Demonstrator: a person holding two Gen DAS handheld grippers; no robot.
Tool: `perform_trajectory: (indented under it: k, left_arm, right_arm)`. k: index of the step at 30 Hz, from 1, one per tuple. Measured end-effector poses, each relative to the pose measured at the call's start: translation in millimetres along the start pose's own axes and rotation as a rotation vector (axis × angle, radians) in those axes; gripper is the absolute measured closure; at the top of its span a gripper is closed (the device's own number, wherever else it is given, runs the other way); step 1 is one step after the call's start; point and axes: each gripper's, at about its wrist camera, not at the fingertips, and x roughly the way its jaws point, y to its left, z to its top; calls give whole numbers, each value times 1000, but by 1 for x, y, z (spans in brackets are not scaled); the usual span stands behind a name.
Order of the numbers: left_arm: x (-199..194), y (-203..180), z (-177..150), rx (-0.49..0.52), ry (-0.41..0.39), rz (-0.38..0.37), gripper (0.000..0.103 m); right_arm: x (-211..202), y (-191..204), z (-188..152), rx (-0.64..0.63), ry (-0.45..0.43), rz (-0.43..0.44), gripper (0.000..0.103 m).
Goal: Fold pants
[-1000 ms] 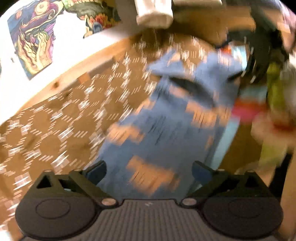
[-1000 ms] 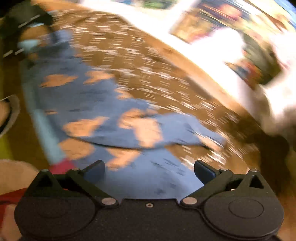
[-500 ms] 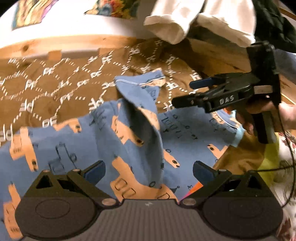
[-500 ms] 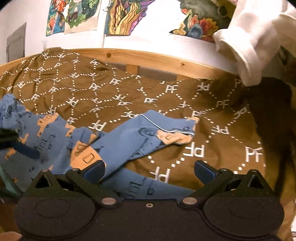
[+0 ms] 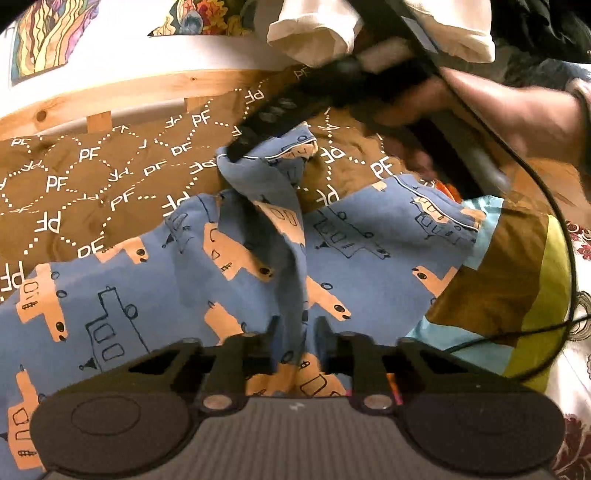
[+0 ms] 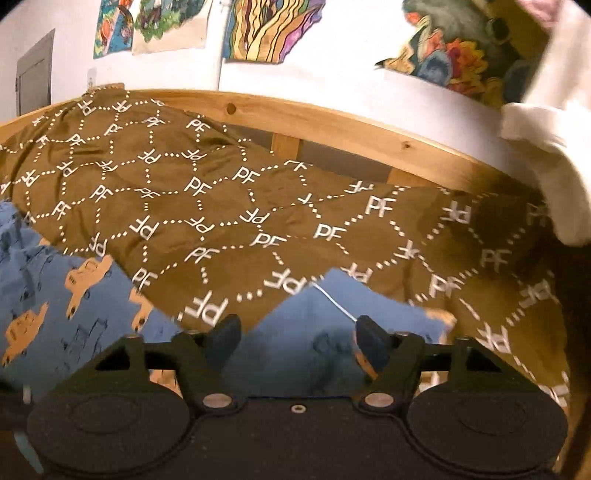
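Blue cotton children's pants printed with orange trucks (image 5: 369, 266) lie spread across a brown quilted bedspread patterned with white dotted lines and "PF" letters (image 5: 110, 177), the fabric filling the near and middle ground of the left wrist view. A raised ridge of cloth runs from the near edge up toward a cuffed pant leg end (image 5: 280, 155) that stands lifted off the spread at the centre.

The left gripper (image 5: 295, 332), black with two fingers, is closing on the near end of that ridge; its jaws stand narrow and the fold of blue fabric sits pinched between them.

The right gripper (image 6: 295, 332) is also closing, its jaws still fairly wide, with the pant leg's piped edge lying between the fingers but not visibly pressed by the pads. In the left wrist view the same tool appears blurred at the far right, held by a person's hand (image 5: 498, 107), its tips at the lifted cuff.

Beyond the bedspread runs a pale wooden bed rail (image 6: 332, 125), and above it a white wall hung with colourful drawings (image 6: 269, 29). A white garment (image 6: 554, 166) hangs at the far right.
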Motion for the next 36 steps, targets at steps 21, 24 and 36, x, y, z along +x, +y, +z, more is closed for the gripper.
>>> perform_trajectory:
  k: [21, 24, 36]
  left_arm:
    - [-14, -8, 5, 124, -21, 77, 103]
    - [-19, -19, 1, 230, -35, 78, 103]
    - [0, -43, -25, 478, 32, 33, 103]
  right_arm:
    - [-6, -48, -1, 319, -46, -100, 102]
    - [-62, -69, -37, 456, -144, -126, 101]
    - [-141, -84, -197, 837, -39, -242, 102]
